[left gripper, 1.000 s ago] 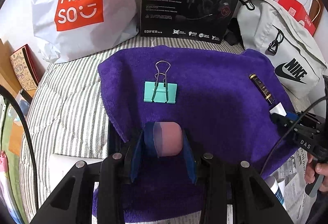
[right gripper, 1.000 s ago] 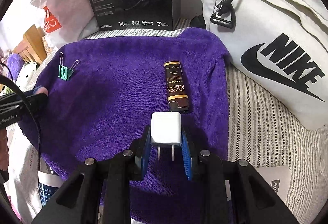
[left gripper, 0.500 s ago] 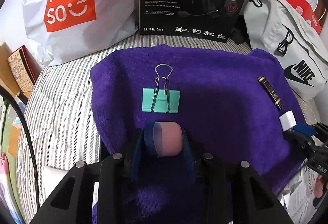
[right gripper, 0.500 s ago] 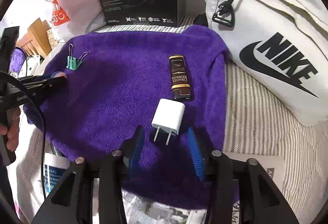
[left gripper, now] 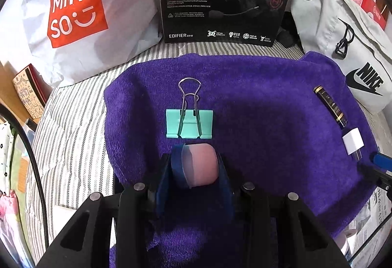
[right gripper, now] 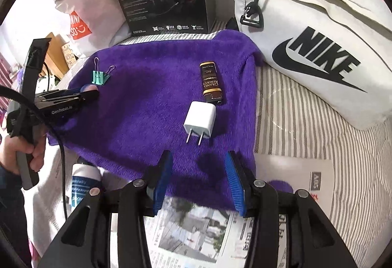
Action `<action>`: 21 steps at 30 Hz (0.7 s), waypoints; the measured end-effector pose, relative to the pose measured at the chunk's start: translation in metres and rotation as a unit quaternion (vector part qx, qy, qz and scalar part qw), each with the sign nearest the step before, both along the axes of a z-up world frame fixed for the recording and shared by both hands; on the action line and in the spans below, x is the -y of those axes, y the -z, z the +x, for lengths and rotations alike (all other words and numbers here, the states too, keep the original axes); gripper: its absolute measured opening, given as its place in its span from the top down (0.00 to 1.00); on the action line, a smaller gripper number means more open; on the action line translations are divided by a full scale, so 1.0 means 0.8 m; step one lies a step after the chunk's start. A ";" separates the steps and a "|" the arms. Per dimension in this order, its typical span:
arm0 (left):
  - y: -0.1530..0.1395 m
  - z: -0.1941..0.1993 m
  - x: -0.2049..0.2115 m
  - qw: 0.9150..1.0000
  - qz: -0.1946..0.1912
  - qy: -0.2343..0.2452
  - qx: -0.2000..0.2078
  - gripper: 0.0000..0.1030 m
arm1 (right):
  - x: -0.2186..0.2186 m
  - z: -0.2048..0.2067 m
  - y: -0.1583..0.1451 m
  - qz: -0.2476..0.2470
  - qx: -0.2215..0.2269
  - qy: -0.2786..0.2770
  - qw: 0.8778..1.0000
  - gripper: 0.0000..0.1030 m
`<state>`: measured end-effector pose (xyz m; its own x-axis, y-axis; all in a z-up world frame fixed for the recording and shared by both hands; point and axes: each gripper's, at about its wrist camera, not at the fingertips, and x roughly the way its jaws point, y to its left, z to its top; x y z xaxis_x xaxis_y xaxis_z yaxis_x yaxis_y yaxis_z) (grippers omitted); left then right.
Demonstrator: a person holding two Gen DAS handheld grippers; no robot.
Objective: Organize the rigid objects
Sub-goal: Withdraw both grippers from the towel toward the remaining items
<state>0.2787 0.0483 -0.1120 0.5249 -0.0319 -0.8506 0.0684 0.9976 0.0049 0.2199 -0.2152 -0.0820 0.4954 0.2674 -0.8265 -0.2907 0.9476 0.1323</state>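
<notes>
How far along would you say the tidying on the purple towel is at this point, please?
Done: the white charger lies on the purple towel just below the brown lighter, and the green binder clip lies apart at the other side. In hand: the left gripper grips a pink-and-blue eraser; the right gripper is open and empty. Left: setting the eraser down.

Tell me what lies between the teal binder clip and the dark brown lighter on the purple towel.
Only bare purple towel separates the teal binder clip from the dark brown lighter, per both wrist views.
</notes>
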 end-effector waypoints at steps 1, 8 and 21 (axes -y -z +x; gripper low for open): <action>0.000 -0.002 0.000 1.000 0.000 0.002 0.000 0.64 | 0.000 -0.003 -0.002 0.000 0.002 0.001 1.000 0.57; -0.001 -0.022 0.006 1.000 -0.001 0.003 -0.013 0.49 | 0.008 -0.028 -0.016 0.003 0.010 0.008 1.000 0.55; -0.045 -0.102 0.025 1.000 -0.012 0.013 -0.002 0.47 | 0.028 -0.093 -0.023 0.024 0.001 0.022 0.999 0.54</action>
